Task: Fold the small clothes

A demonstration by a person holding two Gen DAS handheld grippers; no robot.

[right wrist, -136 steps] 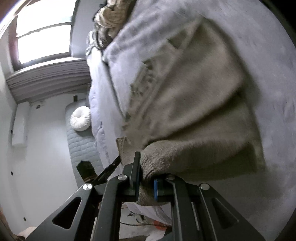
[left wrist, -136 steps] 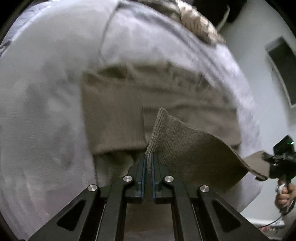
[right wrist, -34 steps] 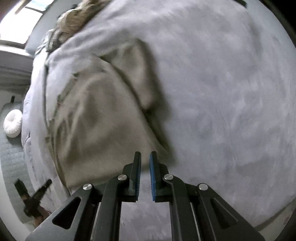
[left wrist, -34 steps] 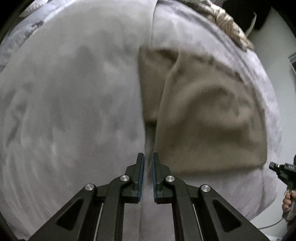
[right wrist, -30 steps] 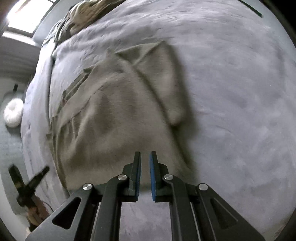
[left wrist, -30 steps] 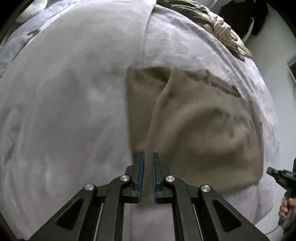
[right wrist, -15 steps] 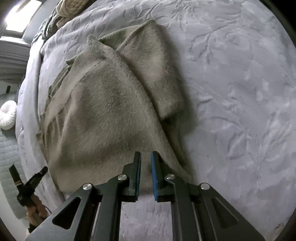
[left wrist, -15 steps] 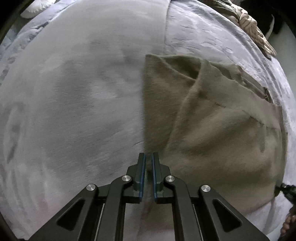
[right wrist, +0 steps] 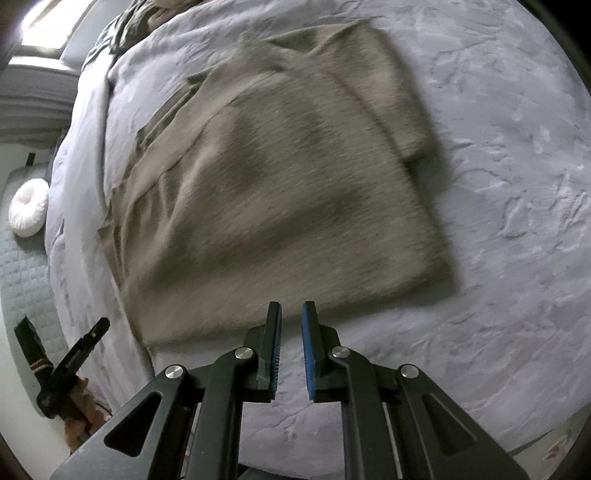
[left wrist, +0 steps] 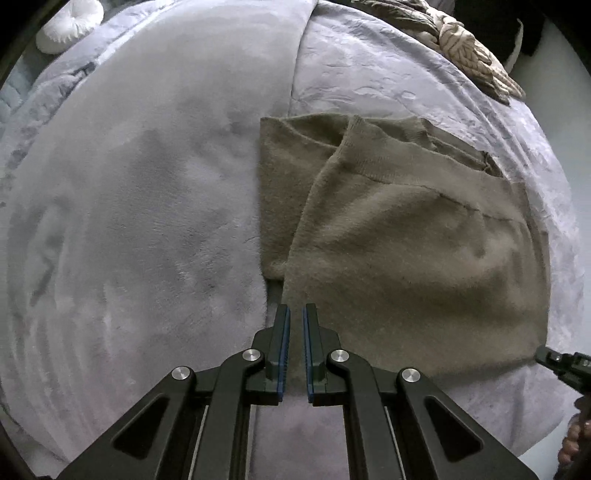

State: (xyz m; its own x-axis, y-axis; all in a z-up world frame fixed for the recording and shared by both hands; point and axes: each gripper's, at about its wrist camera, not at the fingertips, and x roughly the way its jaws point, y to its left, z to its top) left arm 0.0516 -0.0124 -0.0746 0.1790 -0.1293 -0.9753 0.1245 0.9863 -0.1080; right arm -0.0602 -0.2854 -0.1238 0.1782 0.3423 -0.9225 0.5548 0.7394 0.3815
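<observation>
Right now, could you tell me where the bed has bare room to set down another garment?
Bare blanket lies to the left of the folded olive sweater, up to the white cushion. The far strip by the patterned pillow is crowded.

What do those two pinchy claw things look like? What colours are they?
Both are black. The left gripper and right gripper each have two straight fingers with blue ridged pads inside. Behind them are black angled link arms with triangle-shaped cutouts, joined by round silver bolts. No cables or markings show.
</observation>
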